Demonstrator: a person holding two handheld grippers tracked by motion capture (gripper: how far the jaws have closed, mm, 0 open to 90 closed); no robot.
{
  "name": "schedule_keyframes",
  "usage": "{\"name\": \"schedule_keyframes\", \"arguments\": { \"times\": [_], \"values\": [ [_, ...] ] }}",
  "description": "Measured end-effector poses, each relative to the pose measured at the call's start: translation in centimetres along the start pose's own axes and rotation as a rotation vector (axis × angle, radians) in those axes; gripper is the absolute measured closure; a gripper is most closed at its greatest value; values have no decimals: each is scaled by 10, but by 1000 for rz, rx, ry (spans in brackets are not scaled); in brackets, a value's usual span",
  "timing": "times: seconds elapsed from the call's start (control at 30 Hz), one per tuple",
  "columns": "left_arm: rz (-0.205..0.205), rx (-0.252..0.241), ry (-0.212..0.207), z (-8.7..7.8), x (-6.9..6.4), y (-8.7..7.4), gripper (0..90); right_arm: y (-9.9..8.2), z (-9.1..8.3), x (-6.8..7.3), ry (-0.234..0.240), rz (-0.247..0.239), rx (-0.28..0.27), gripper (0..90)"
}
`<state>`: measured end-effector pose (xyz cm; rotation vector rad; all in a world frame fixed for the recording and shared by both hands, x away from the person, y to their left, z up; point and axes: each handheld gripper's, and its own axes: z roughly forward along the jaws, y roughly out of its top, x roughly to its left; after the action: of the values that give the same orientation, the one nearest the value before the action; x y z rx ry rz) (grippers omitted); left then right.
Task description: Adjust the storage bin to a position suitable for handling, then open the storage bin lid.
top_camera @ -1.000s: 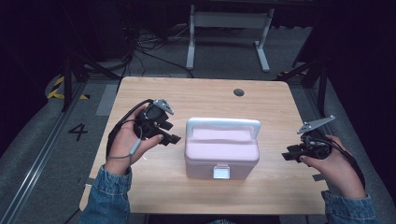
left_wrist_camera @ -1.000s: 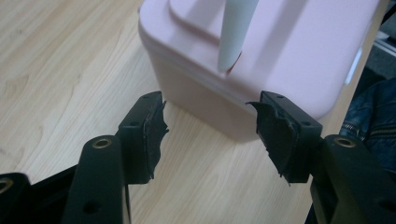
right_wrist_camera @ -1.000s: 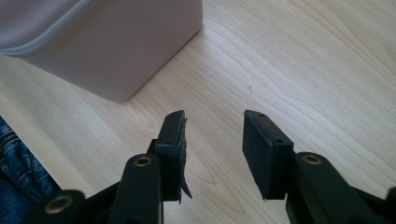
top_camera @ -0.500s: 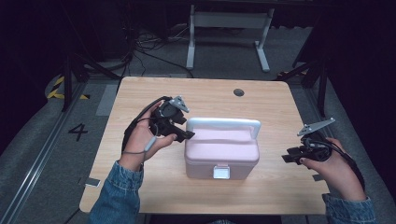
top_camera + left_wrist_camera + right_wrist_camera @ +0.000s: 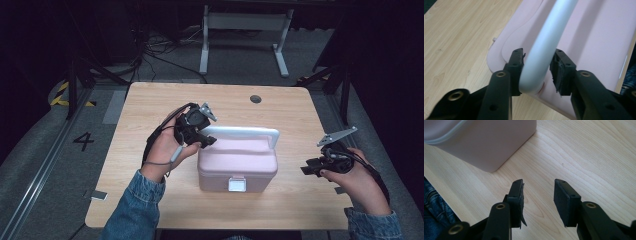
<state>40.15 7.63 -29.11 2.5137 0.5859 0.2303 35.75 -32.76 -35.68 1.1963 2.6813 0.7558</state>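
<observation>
Step in hand: grabbing the white carry handle (image 5: 546, 42) of the pink lidded box (image 5: 237, 165), which sat mid-table on the wooden table (image 5: 150, 100), clasp facing the person. Left gripper (image 5: 537, 72) was at the handle's left end, near its corner bend; jaws had just been closing with the handle between them. Left pad touched the bar, right pad (image 5: 560, 72) looked to have a sliver of gap, so grip read as nearly seated, can't call it fully clenched. Right gripper (image 5: 537, 195) sat off the box's right side, just above the tabletop, jaws at a narrow gap with nothing between them, idle. Judged next: finish the squeeze, then raise the handle upright or lift; one-end grip would likely tilt the box, so right side may need to steady it
</observation>
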Motion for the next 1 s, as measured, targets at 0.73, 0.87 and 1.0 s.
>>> {"name": "schedule_keyframes", "arguments": {
  "times": [0.73,0.87,1.0],
  "values": [
    [-9,-58,-18,-16,11,12,708,1,-3,1,14,-8,-60,603],
    [-32,-77,-39,-18,17,14,703,2,-4,2,13,-31,-82,596],
    [-52,-91,-55,-19,23,15,702,4,-7,6,32,-33,-123,603]
  ]
}}
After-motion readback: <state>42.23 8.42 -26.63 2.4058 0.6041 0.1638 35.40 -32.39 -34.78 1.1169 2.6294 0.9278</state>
